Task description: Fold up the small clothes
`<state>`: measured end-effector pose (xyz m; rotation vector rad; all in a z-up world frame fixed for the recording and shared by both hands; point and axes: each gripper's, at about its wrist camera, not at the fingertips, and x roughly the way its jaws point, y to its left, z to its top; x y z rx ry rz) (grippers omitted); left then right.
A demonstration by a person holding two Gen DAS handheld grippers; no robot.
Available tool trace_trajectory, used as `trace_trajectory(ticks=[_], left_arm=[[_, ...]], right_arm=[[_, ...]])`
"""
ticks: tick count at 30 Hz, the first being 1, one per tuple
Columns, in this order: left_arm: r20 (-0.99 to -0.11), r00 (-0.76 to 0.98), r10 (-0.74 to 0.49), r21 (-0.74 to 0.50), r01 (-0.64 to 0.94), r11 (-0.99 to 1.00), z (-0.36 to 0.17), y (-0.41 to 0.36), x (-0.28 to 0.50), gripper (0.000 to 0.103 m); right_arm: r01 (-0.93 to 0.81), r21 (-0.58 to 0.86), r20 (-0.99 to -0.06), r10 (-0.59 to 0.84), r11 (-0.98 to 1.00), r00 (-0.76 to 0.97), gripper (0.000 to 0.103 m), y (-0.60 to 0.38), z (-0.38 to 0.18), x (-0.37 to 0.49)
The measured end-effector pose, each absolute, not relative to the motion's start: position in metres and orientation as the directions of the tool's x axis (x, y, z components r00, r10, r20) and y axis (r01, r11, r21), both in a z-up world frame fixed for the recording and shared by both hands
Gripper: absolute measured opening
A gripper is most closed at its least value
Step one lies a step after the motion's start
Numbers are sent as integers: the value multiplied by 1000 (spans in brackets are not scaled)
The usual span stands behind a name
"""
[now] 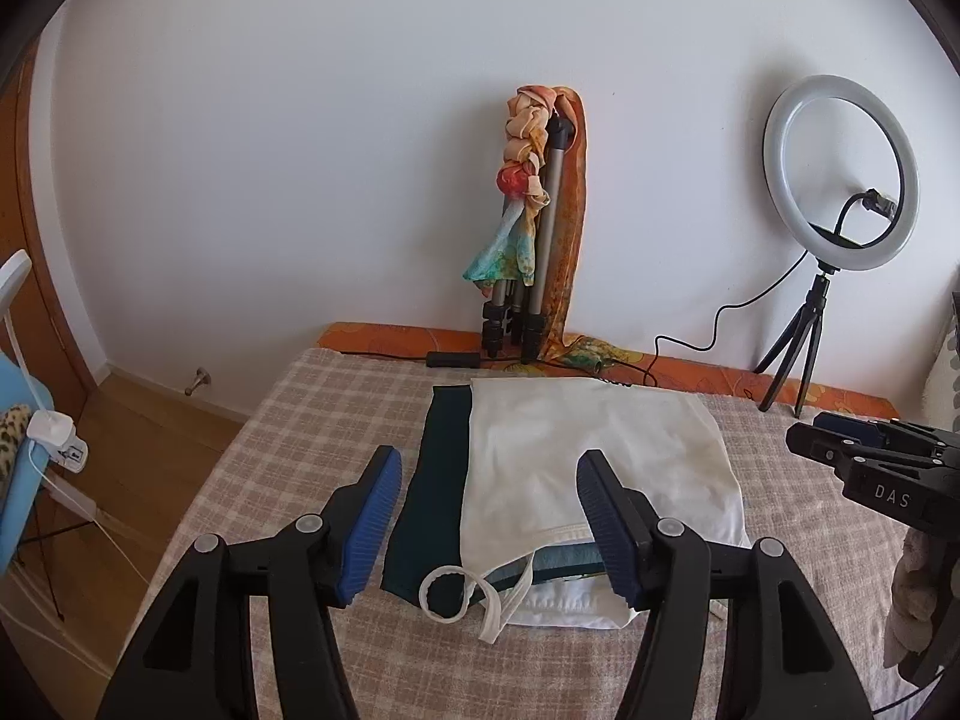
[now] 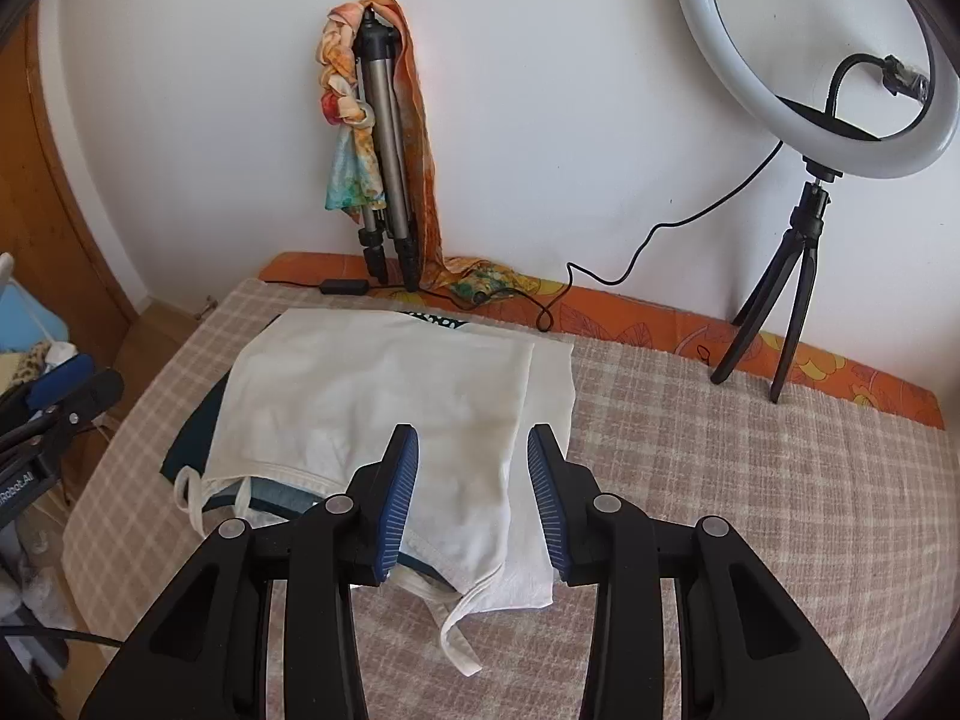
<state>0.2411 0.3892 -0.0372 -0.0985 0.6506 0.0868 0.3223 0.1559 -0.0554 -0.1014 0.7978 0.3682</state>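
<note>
Ring light (image 2: 804, 60) on mini tripod, scarf-draped tripod (image 1: 540, 228) vs wall, checked bedcover (image 2: 720, 480)

Both views look forward and slightly down across the bed (image 1: 252, 456) toward the white wall behind its far edge. The left wrist view sits above the near edge, nearer the bed's left side, close over the white top (image 1: 600, 450). The right wrist view sits further right, equally close. Both share the top, the folded tripod (image 1: 540, 252) and the ring light (image 2: 810, 54).
</note>
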Motion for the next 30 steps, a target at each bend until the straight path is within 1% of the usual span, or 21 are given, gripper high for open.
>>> trace_trajectory(ticks=[2, 3, 5, 6, 8, 10, 12, 14, 15, 18, 19, 20, 24, 30], left_arm=[[-598, 800, 51, -66, -112, 991, -28, 385, 223, 71], [-592, 804, 50, -66, -110, 992, -23, 382, 213, 71], [-578, 814, 51, -63, -108, 992, -14, 376, 195, 73], [-569, 821, 54, -61, -107, 992, -10, 372, 186, 75], [-552, 832, 60, -49, -103, 993, -3, 363, 170, 82], [-538, 840, 66, -36, -101, 994, 2, 352, 156, 84], [-533, 844, 68, -29, -98, 995, 5, 342, 143, 87], [-526, 848, 66, -33, -98, 995, 7, 334, 130, 92], [-521, 851, 68, -33, -100, 994, 9, 330, 124, 94], [-507, 858, 87, -21, -114, 993, 14, 318, 107, 99], [-501, 860, 98, -13, -121, 993, 16, 315, 102, 102], [-495, 862, 109, -4, -128, 992, 18, 310, 96, 103], [-494, 852, 175, 23, -189, 982, 21, 300, 78, 103], [-490, 850, 193, -2, -222, 975, 18, 288, 49, 103]], right_arm=[[-375, 51, -709, 298, 926, 640, 37, 152, -48, 309], [-384, 56, -705, 309, 922, 638, 38, 150, -45, 303], [-401, 67, -690, 333, 913, 643, 48, 143, -38, 288], [-408, 66, -682, 340, 910, 648, 49, 141, -35, 281], [-418, 56, -674, 343, 907, 654, 50, 136, -30, 268], [-421, 50, -673, 342, 906, 656, 53, 130, -27, 258], [-420, 48, -673, 340, 906, 657, 57, 124, -24, 249], [-420, 45, -665, 341, 907, 664, 65, 116, -22, 239], [-421, 40, -660, 340, 906, 670, 65, 113, -19, 234], [-424, 9, -651, 326, 906, 685, 73, 105, -14, 220], [-422, -2, -649, 320, 907, 690, 77, 103, -12, 216], [-418, -14, -644, 312, 908, 698, 81, 100, -10, 211], [-409, -63, -629, 282, 910, 724, 81, 89, -4, 193], [-400, -95, -610, 265, 912, 747, 81, 75, 0, 166]])
